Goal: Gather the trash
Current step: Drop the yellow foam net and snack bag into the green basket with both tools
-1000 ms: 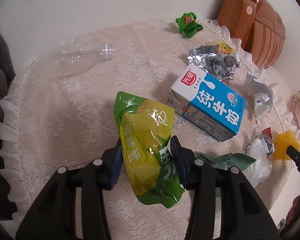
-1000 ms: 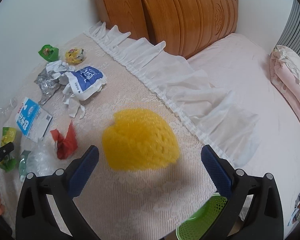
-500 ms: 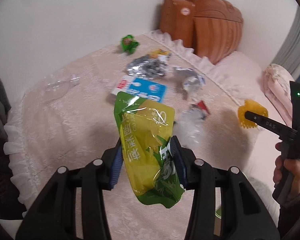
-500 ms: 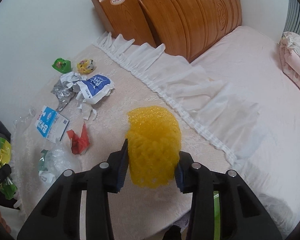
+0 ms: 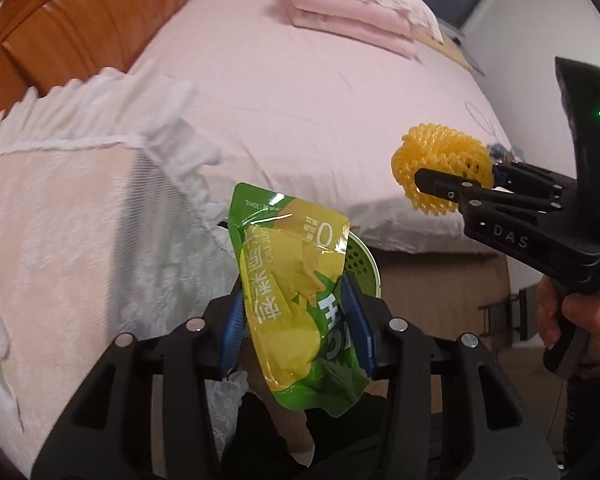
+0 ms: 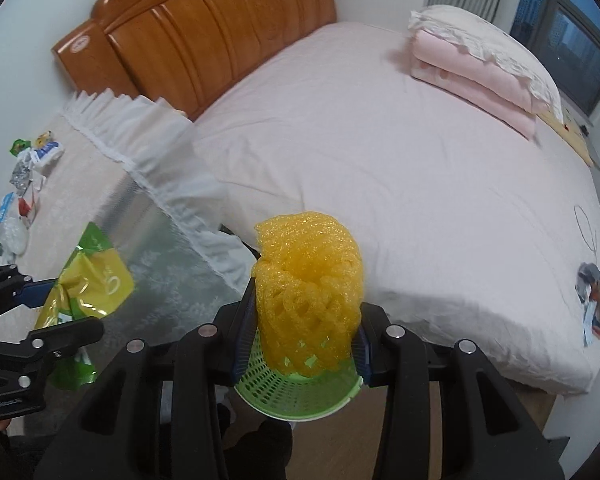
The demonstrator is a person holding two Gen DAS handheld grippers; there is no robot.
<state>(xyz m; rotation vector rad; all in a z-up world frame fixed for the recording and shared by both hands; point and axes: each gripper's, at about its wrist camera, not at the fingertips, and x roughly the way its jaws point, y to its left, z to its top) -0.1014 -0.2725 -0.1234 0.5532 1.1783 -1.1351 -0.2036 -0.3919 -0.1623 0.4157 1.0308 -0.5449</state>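
Note:
My left gripper (image 5: 296, 320) is shut on a green and yellow juice pouch (image 5: 296, 280) and holds it in the air above a green perforated trash basket (image 5: 360, 260) on the floor. My right gripper (image 6: 304, 332) is shut on a yellow foam fruit net (image 6: 308, 292), held over the same basket (image 6: 300, 392). In the left wrist view the right gripper (image 5: 452, 184) with the net (image 5: 440, 160) is at the right. In the right wrist view the left gripper (image 6: 40, 308) and pouch (image 6: 84, 276) are at the left.
A lace-covered table (image 6: 80, 152) at the left carries more trash: a milk carton (image 6: 4, 208), foil and wrappers (image 6: 32, 152), a clear bag (image 6: 12, 236). A pink bed (image 6: 380, 160) with a wooden headboard (image 6: 204, 32) and folded bedding (image 6: 476, 64) fills the right.
Both grippers have swung away from the table toward the basket by the bed, carrying the pouch and the foam net. The right gripper shut on the net a second ago.

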